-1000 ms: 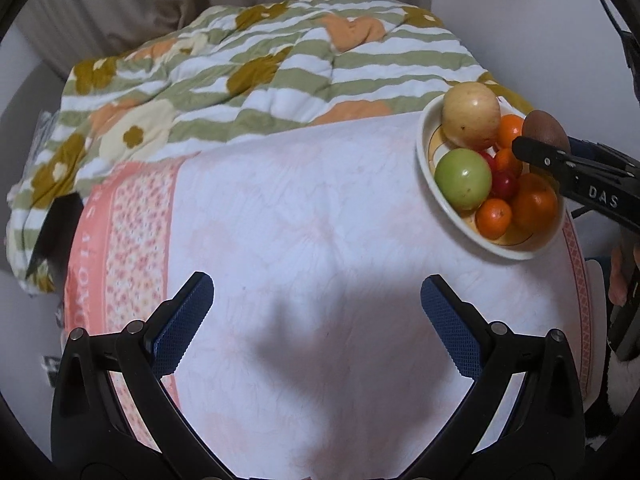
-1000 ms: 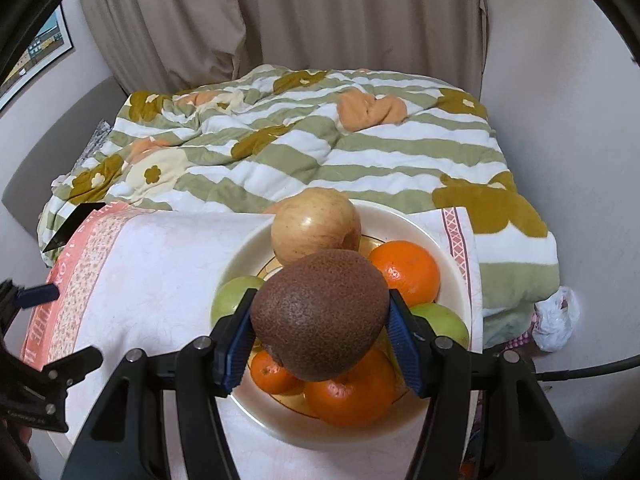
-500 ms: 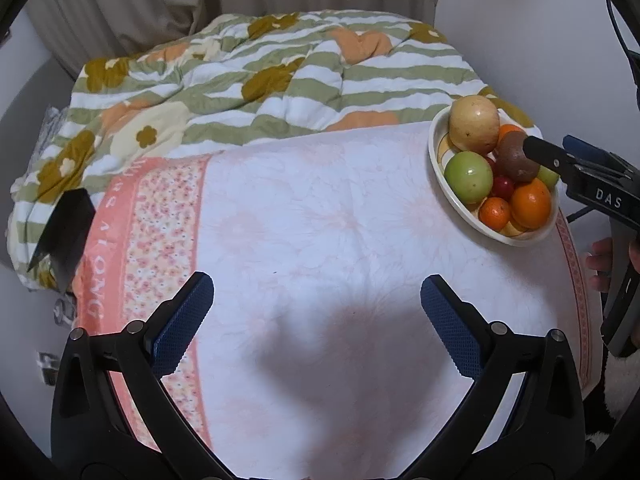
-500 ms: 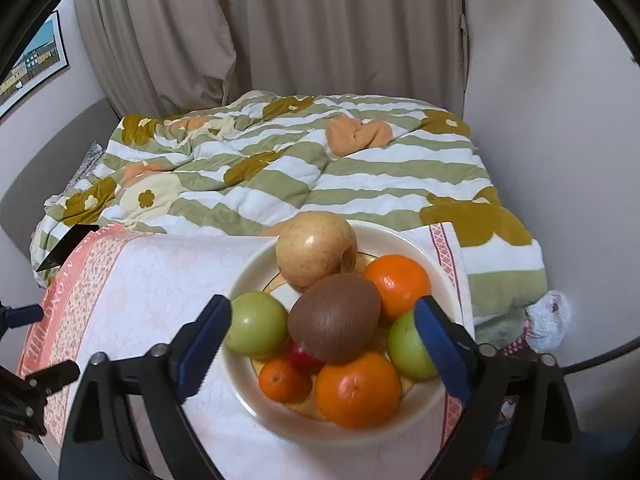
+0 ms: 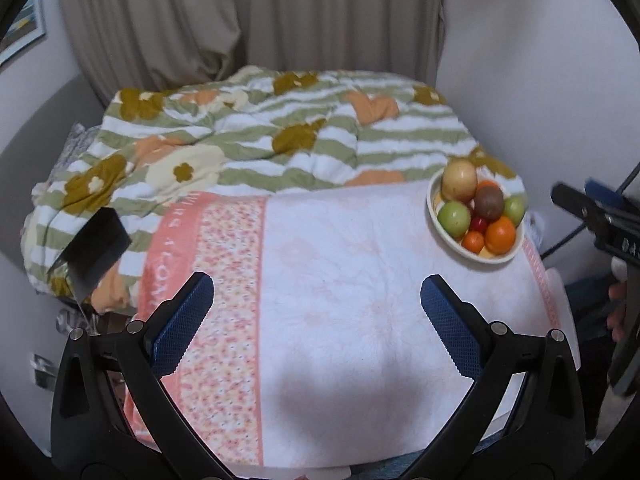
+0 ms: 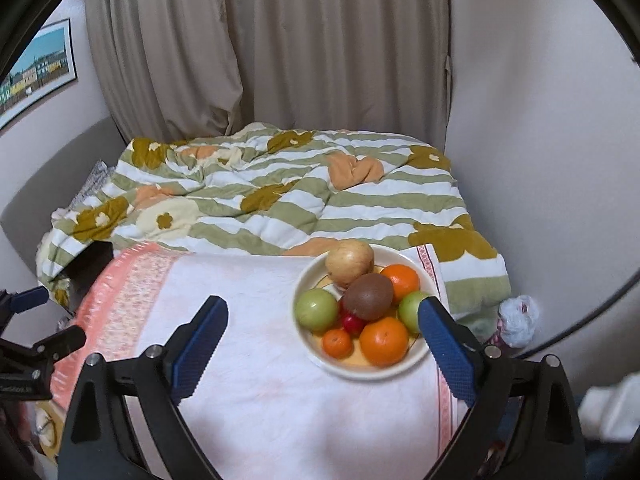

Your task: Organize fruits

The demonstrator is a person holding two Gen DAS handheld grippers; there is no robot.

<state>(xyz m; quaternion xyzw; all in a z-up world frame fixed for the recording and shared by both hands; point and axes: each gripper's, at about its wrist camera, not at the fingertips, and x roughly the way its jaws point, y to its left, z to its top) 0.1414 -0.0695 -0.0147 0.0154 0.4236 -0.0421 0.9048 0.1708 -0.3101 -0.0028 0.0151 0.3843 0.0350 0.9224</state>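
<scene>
Jaws of the right gripper (image 6: pixel 322 342) have just opened wide and hold nothing; the left gripper (image 5: pixel 316 310) is open too. Kiwi (image 6: pixel 368 296) lies on the fruit in the bowl (image 6: pixel 414 356) at the table's (image 6: pixel 256 380) far right edge.

**Fruit bowl full, right gripper empty**

The right gripper (image 6: pixel 322 338) hangs above the table, jaws spread wide with nothing between them. The kiwi (image 6: pixel 368 297) sits on top of the oranges and green apples in the cream bowl (image 6: pixel 416 356) on the white-and-pink cloth (image 6: pixel 248 380). A striped quilt (image 6: pixel 280 200) lies behind.
</scene>
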